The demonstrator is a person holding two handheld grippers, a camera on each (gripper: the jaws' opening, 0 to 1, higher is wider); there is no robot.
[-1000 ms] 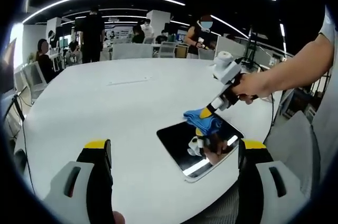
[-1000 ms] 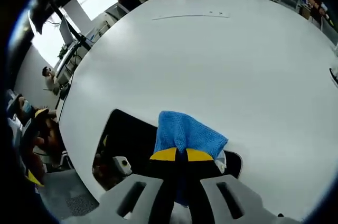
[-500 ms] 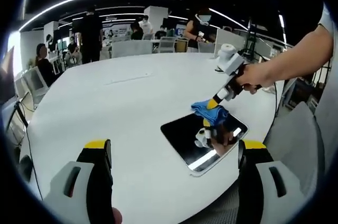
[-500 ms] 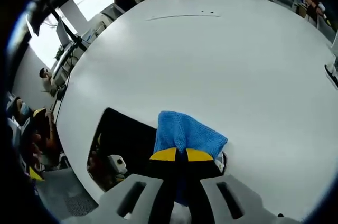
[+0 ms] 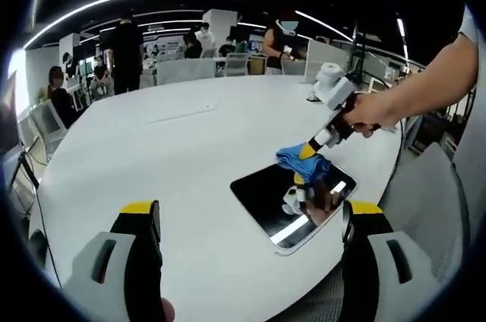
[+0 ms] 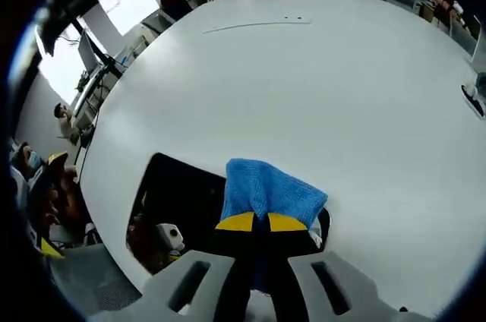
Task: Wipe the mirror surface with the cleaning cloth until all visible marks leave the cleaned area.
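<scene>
In the left gripper view, the left gripper (image 5: 250, 223) hangs above the white surface (image 5: 152, 155) with its jaws spread wide and nothing between them. Ahead of it the mirror (image 5: 292, 199) lies flat near the surface's near edge. The right gripper (image 5: 310, 149), held in a person's hand (image 5: 368, 113), presses the blue cloth (image 5: 302, 161) onto the mirror's far corner. Much of the glass is dark reflection, so I cannot tell from here which marks are left, if any.

The risk I judge from this view: the mirror sits close to the edge and nothing pins it. A hard stroke toward that edge could slide it off, since the left gripper is well apart from it and gives no hold.

In the right gripper view, the right gripper (image 6: 253, 222) has its jaws pressed together on the cloth (image 6: 267, 191), which bunches up ahead of the yellow tips. The mirror (image 6: 178, 204) spreads dark to the left, and part of the cloth overhangs onto the bare surface (image 6: 319, 86).

The pinch takes only a small fold, so drag on the glass could pull the cloth free. The wad is also small against the pane, so the left part may get missed.
</scene>
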